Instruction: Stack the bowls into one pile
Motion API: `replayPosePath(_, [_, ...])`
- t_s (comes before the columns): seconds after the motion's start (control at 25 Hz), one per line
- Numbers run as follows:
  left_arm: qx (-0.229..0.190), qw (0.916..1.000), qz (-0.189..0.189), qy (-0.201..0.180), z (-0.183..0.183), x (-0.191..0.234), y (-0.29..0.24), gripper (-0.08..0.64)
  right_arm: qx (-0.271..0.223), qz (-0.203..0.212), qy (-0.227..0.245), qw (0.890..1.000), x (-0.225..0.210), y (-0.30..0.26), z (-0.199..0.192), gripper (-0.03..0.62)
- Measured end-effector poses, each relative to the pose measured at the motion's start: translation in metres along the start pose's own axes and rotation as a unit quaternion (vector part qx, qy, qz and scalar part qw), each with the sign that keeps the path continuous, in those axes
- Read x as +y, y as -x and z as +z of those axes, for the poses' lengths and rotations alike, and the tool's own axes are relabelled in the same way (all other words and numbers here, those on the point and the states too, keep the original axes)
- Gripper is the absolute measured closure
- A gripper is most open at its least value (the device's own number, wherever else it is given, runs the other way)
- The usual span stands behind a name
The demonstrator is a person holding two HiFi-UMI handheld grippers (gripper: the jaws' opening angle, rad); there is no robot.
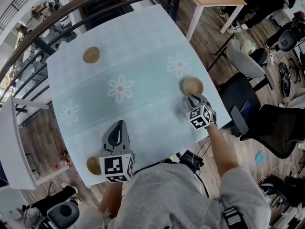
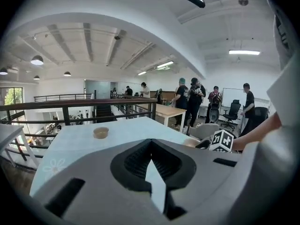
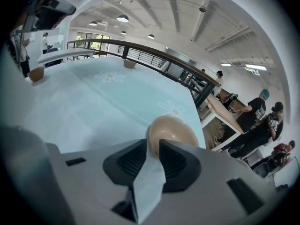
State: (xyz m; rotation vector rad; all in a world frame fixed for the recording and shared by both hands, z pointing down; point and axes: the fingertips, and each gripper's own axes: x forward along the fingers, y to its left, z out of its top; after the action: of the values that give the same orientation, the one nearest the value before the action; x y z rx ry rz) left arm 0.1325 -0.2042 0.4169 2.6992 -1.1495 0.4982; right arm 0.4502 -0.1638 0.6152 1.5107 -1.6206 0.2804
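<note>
"Starting with the biggest thing, what's the table (image 1: 143, 42) like?"

"It's covered by a smooth pale-blue cloth printed with white daisies. A dark railing (image 1: 62, 18) runs past its far edge, and a black office chair (image 1: 240, 104) sits just off its right edge."

"And the grippers?"

"The left gripper (image 1: 119, 124) hovers over the near edge. Its jaws are closed together on nothing and point towards the far edge. The right gripper (image 1: 192, 98) tilts down at the right edge. Its jaws stand slightly apart astride the near rim of the right-edge bowl (image 1: 192, 86), with a sliver of gap showing."

"The bowls?"

"There are three, all round, tan, smooth and mouth-up, so they have no long axis. The far bowl (image 1: 91, 55) sits towards the far-left corner. The near-left bowl (image 1: 93, 165) is at the near-left corner, just beside the left gripper. They're all well apart, with only open cloth between them."
</note>
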Motion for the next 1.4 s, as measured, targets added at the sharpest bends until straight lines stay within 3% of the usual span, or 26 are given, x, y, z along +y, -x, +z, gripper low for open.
replayPosePath(0.32, [0.003, 0.9999, 0.010, 0.004, -0.004, 0.010, 0.001, 0.545, 0.027, -0.014, 0.052, 0.998, 0.000, -0.015, -0.005, 0.551])
replayPosePath(0.52, [0.001, 0.9999, 0.015, 0.007, -0.005, 0.009, 0.003, 0.545, 0.021, -0.003, 0.059, 0.998, 0.002, -0.013, -0.003, 0.561])
replayPosePath(1.04, [-0.018, 0.9991, 0.035, 0.018, -0.003, -0.010, 0.040, 0.545, -0.045, 0.018, 0.110, 0.993, 0.027, 0.036, 0.038, 0.561])
replayPosePath(1.4, [-0.029, 0.9966, 0.074, 0.020, -0.016, -0.033, 0.092, 0.545, -0.111, 0.053, 0.162, 0.979, 0.070, 0.094, 0.062, 0.561])
